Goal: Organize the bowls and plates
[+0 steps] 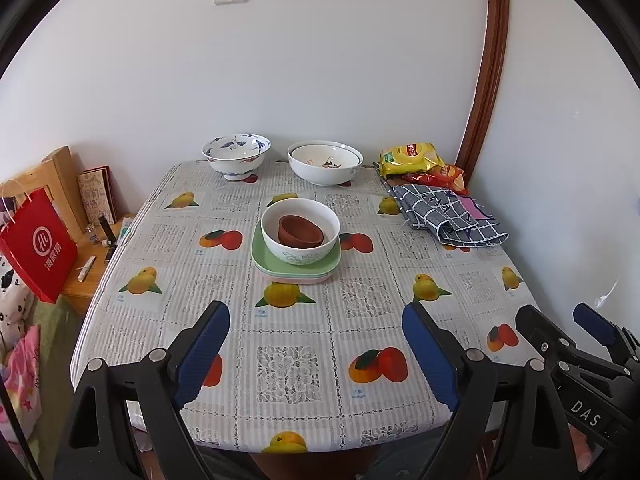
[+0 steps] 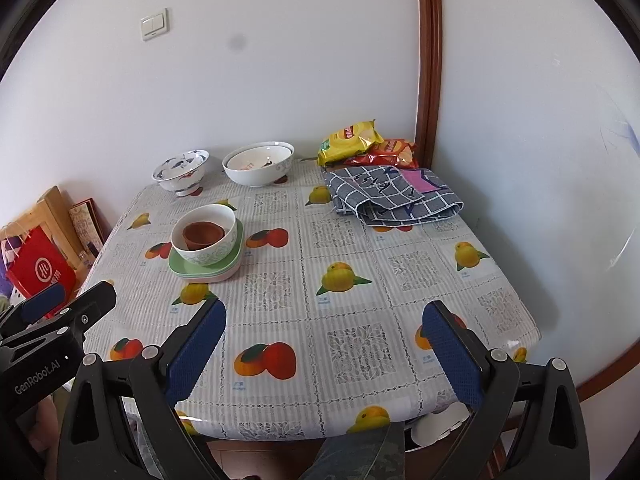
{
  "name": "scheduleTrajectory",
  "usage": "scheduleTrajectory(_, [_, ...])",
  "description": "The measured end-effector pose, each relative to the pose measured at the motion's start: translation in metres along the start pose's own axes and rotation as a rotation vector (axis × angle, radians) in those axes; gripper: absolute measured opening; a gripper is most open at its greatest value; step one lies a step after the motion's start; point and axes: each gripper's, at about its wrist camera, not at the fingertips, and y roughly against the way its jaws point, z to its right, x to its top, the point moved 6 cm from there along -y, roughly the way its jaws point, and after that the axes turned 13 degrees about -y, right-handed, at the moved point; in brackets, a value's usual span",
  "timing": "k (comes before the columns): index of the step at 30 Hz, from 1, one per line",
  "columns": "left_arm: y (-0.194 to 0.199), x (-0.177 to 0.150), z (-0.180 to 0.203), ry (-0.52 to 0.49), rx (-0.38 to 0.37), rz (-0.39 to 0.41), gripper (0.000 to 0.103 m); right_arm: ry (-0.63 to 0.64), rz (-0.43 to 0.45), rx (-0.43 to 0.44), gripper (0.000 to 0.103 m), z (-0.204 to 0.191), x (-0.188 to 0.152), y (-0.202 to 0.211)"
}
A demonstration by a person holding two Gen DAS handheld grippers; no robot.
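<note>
A brown clay bowl [image 1: 300, 231] sits inside a white bowl [image 1: 301, 229], which stands on stacked green and pink plates [image 1: 297, 269] at the table's middle. The stack also shows in the right wrist view [image 2: 205, 240]. A blue-patterned bowl [image 1: 236, 155] and nested white bowls [image 1: 325, 162] stand at the far edge. My left gripper [image 1: 316, 328] is open and empty above the near part of the table. My right gripper [image 2: 324, 332] is open and empty to its right, and also shows in the left wrist view [image 1: 560, 328].
Snack bags [image 1: 420, 162] and a folded checked cloth [image 1: 448, 216] lie at the far right corner by the wall. A red paper bag [image 1: 38, 246] and a wooden stand are left of the table [image 1: 280, 360]. A wall stands behind.
</note>
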Motion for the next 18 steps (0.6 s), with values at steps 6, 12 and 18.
scheduleTrajectory(6, [0.0010, -0.0015, -0.0008, -0.001, -0.001, -0.001, 0.089, 0.006, 0.003, 0.001, 0.098, -0.0023, -0.0028, 0.0030])
scheduleTrajectory(12, [0.0008, -0.0019, -0.0013, 0.001, 0.000, -0.004, 0.089, 0.004, 0.004, 0.002, 0.098, -0.0026, -0.0039, 0.0048])
scheduleTrajectory(18, [0.0016, -0.0028, -0.0014, 0.007, -0.002, -0.003, 0.089, 0.000, 0.004, 0.002, 0.098, -0.0012, -0.0036, 0.0048])
